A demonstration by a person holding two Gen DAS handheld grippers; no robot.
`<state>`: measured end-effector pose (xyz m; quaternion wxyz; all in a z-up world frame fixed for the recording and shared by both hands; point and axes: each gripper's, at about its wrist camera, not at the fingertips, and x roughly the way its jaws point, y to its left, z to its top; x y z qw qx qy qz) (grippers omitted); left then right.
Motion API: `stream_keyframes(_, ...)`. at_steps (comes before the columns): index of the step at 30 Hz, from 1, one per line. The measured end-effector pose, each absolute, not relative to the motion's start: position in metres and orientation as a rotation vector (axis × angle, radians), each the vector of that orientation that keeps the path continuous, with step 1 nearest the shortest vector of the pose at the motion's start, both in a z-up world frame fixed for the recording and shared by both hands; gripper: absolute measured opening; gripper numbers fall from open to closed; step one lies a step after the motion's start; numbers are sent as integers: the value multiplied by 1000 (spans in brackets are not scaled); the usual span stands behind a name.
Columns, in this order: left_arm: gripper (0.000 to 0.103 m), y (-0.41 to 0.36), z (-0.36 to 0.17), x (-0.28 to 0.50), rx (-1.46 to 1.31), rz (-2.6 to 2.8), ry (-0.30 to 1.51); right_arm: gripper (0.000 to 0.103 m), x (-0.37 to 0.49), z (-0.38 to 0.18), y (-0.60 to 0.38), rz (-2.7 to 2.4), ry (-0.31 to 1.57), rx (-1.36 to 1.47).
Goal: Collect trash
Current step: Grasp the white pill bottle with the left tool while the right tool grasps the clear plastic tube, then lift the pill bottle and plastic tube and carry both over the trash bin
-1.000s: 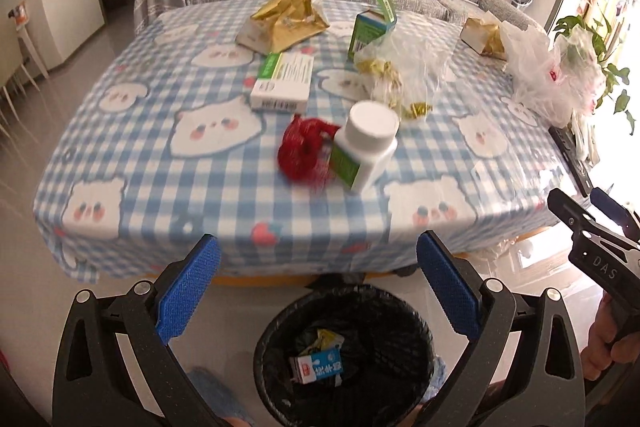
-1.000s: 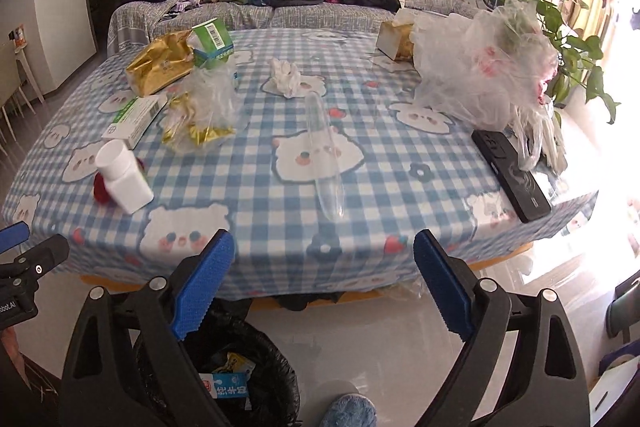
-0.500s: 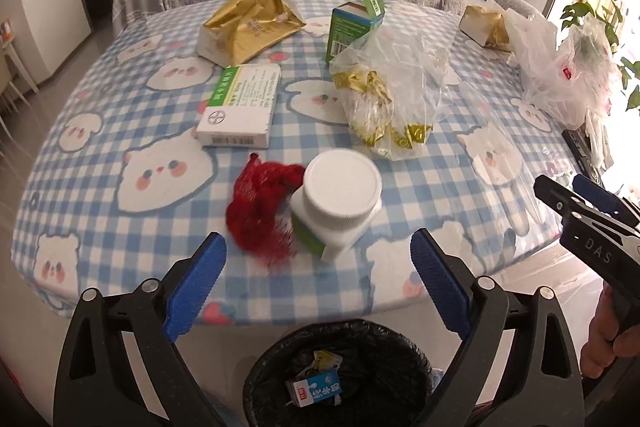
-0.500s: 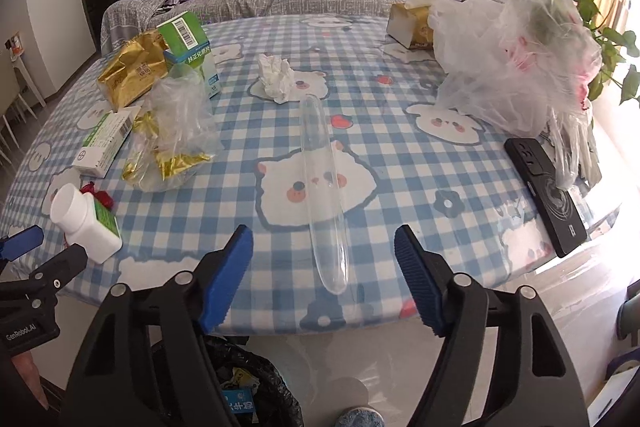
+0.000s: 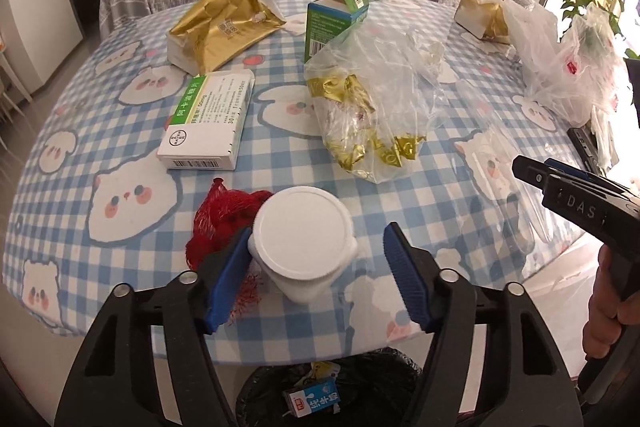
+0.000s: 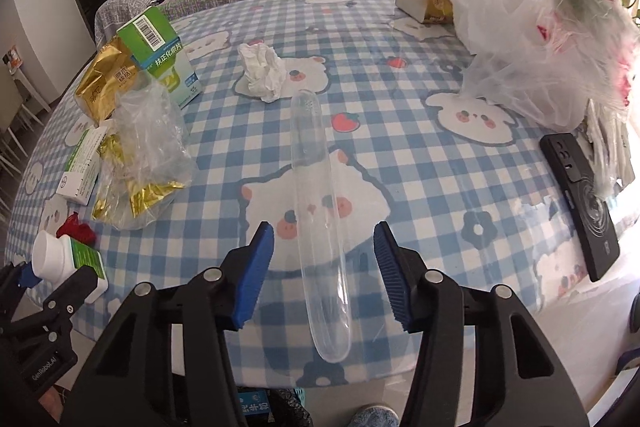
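Observation:
A white pill bottle [image 5: 304,239] with a green label lies near the table's front edge, its cap towards me, with a red net [image 5: 224,215] beside it. My left gripper [image 5: 316,247] straddles the bottle with its jaws closing. The left pad is at the cap and a gap shows on the right. A long clear plastic tube [image 6: 316,187] lies lengthwise between the fingers of my right gripper [image 6: 324,233]. Those jaws are closing too, with gaps on both sides of the tube. A black trash bin [image 5: 360,387] holding a small carton stands below the table edge.
On the checked tablecloth [image 5: 120,247] lie a white medicine box [image 5: 208,119], a gold packet [image 5: 224,23], a green carton [image 5: 332,15], a clear bag of gold wrappers [image 5: 372,107], a crumpled tissue [image 6: 264,71], a black phone [image 6: 580,203] and plastic bags [image 6: 540,39]. A sofa with clothes stands behind.
Both grippers came forward and down over the table edge and their jaws narrowed. The left now straddles the white bottle and the right straddles the clear tube.

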<state>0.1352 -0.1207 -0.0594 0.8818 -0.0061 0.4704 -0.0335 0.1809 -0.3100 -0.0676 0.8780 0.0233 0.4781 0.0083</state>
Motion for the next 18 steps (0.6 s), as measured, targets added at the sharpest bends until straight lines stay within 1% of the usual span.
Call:
stream_keyframes(4,53,-122,-60,141,-20,-62,979,45,193,-73,-308,14,1019,51)
stream_keyframes(5,49,-122,-60,142,-16,-59,978,44,196,-75,-307,12,1026,48)
stream_keyframes(7,49,-121,-61,144,-15,-57,974,40,200,-78,-306,6,1039,47)
stream_keyframes(8,48,-121,-61,145,-13,-54,970,37,201,-80,-305,1,1046,46)
stream_keyframes(9,48,-121,-61,146,-12,-53,966,32,203,-81,-305,-6,1054,45)
stream_keyframes(11,48,-121,-61,147,-9,-57,961,26,203,-83,-306,-11,1059,49)
stream_keyframes(18,48,-121,-59,146,-13,-79,960,25,202,-77,-313,-31,1037,67)
